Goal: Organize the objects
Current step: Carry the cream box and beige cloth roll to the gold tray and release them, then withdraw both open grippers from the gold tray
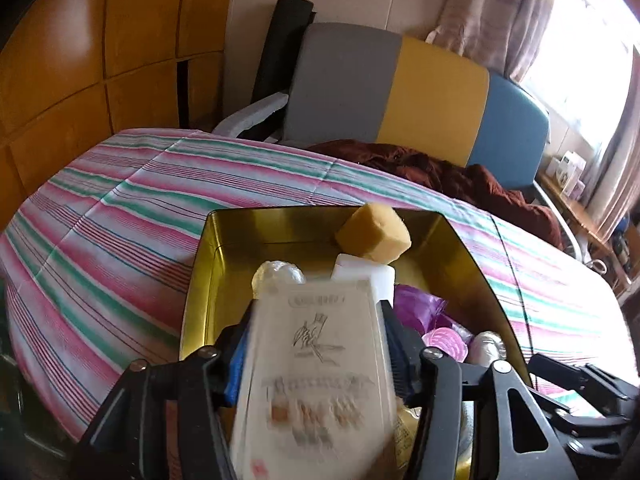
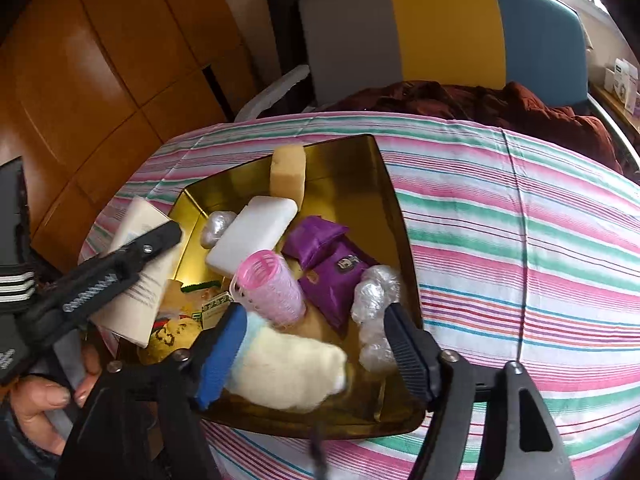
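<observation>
I see my left gripper low in the left wrist view, its jaws set against the two sides of a flat white packet with printed drawings on it; the packet fills the lower middle of that frame and is blurred. From the right wrist camera the same gripper comes in from the left edge with the packet in it, at the left rim of the gold tin, and a hand grips its handle at the lower left.

My right gripper stands wide over the near end of the tin. A pale fuzzy sock lies between its fingers, touching the blue pad on the left; the black pad on the right is clear of it, so I am not clamping it.

The tin sits on the striped cloth covering the worktop, middle of the frame. In it I make out:
- a yellow sponge at the far end
- a white block just in front of it
- a pink hair roller
- purple sachets
- crumpled clear plastic along the right wall

A grey, yellow and blue chair back stands beyond the worktop, upper middle, with dark red fabric bunched in front of it.
</observation>
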Tool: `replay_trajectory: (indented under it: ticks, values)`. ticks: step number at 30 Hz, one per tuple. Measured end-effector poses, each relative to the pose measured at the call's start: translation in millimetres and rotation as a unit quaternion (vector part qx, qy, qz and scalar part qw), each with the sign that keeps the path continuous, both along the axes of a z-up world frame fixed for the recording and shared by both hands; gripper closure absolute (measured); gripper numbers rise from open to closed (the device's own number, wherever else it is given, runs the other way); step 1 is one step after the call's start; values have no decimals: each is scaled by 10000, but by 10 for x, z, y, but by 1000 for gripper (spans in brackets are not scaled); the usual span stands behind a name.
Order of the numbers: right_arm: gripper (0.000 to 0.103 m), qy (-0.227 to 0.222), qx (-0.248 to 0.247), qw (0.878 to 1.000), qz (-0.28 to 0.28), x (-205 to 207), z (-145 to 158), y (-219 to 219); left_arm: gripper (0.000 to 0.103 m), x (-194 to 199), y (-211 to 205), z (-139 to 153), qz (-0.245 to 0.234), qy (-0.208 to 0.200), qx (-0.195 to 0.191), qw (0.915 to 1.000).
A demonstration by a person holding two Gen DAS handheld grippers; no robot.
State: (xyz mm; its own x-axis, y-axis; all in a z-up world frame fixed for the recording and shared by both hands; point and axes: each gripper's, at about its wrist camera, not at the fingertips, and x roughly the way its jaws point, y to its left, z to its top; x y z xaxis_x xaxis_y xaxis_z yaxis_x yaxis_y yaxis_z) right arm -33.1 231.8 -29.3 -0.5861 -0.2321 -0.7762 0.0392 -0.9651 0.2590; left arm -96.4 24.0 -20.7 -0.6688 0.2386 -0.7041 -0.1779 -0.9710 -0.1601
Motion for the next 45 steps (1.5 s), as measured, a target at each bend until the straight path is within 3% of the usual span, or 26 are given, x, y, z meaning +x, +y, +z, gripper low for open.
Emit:
replay_trajectory:
  ticks: [5, 7, 9, 14, 17, 31, 38, 45]
  values:
    - [28, 65, 95, 9999, -72, 29, 10, -25, 39, 67, 13, 18, 65, 103, -75, 9999]
    - [28, 80, 108, 9999, -88, 31, 15, -38, 32, 107, 13, 47, 70, 188, -95, 9998]
    - [28, 101, 138, 9998, -95, 36, 18, -58, 13, 142, 17, 80, 71, 299, -125, 9995]
    - [27, 160, 209, 9996, -111, 73, 35, -86, 9, 225, 40, 193, 39, 515, -163, 9985]
    - [27, 223, 226, 9994, -161, 104, 59, -86, 1, 321, 31, 282, 20, 676, -150, 9976]
    - [19, 778, 992, 9907, -521, 341, 251, -132, 0, 678, -58, 376, 309, 635, -350, 9969]
    - [19, 767, 978, 9911, -472, 417, 216, -142, 0, 850, -28, 343, 336, 667, -493, 9960]
    - [19, 817, 960, 9911, -423, 465, 215, -156, 0, 961, -18, 422, 326, 748, -314, 9962]
